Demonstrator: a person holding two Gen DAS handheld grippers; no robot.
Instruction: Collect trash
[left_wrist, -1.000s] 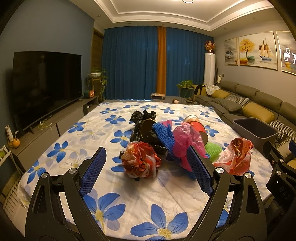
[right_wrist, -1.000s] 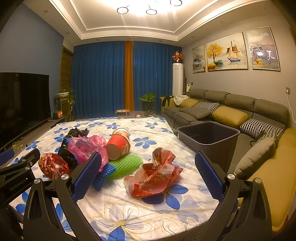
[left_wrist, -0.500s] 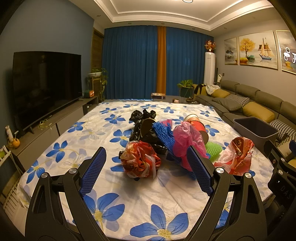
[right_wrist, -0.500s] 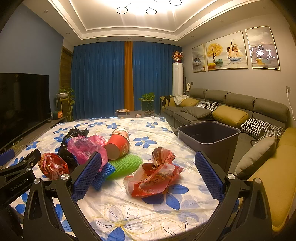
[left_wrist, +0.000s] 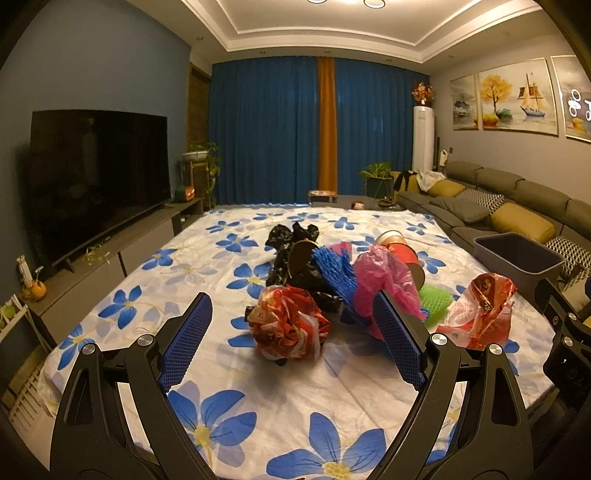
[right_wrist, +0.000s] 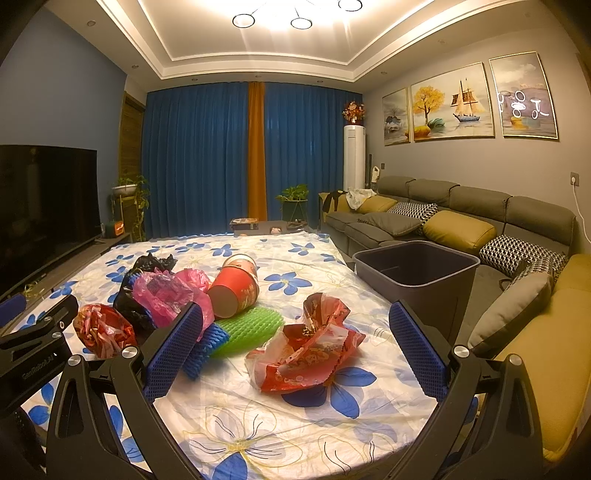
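Note:
A pile of trash lies on the flowered table. A crumpled red wrapper ball (left_wrist: 288, 325) sits straight ahead of my open, empty left gripper (left_wrist: 291, 317). Behind it lie a black bag (left_wrist: 291, 240), blue foam net (left_wrist: 332, 269), pink bag (left_wrist: 384, 273), red paper cup (right_wrist: 236, 288) and green foam net (right_wrist: 247, 328). A flattened red wrapper (right_wrist: 306, 354) lies just ahead of my open, empty right gripper (right_wrist: 295, 339). A dark grey bin (right_wrist: 417, 273) stands off the table's right edge.
The table (left_wrist: 192, 266) has a white cloth with blue flowers. A sofa with cushions (right_wrist: 461, 229) runs along the right wall behind the bin. A TV (left_wrist: 96, 177) on a low cabinet stands left. Blue curtains hang at the back.
Both grippers have barely moved. The left wrist view tilted up slightly. The trash lies as before.

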